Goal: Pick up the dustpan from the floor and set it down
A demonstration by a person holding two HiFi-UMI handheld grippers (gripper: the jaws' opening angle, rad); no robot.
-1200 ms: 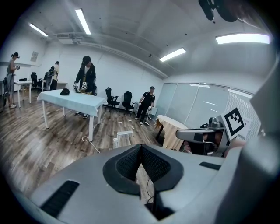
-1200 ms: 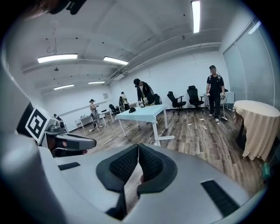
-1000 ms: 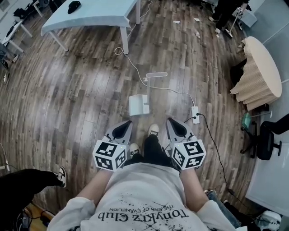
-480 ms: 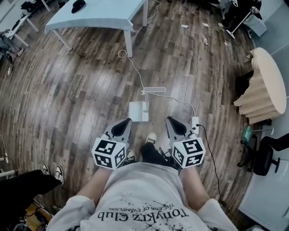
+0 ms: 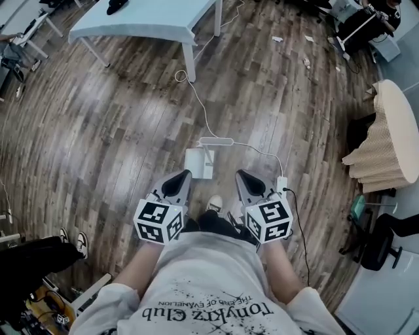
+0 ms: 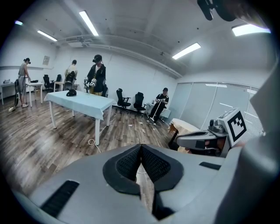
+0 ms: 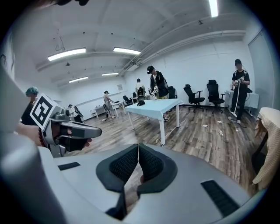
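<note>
Wood-plank flooring [image 5: 111,131] in mixed brown tones covers the whole room, glossy enough to catch the ceiling lights. The dustpan [image 5: 200,163], white with a long handle, sits on the floor just ahead of the person's shoe [image 5: 213,204] and roughly between the lines of the two grippers, touched by neither. The left gripper [image 5: 179,178] is clenched with nothing between its pads, and the right gripper [image 5: 243,176] is likewise closed on nothing; both hover side by side above the boards. A thin white cable [image 5: 201,108] runs from a coil by the leg of a pale blue table [image 5: 144,16], passes beside the dustpan handle and ends at a power strip [image 5: 282,184] close to the right gripper. Open floor spreads wide to the left and between the dustpan and the table. To the right the space is tighter: a round table [image 5: 399,124] with a beige fringed skirt stands there, with a dark office chair [image 5: 373,239] below it near a pale wall. Another person's dark trouser leg [image 5: 33,258] reaches in at the lower left edge. Scraps of litter [image 5: 277,39] lie on the far boards, where several people [image 6: 97,72] stand.
</note>
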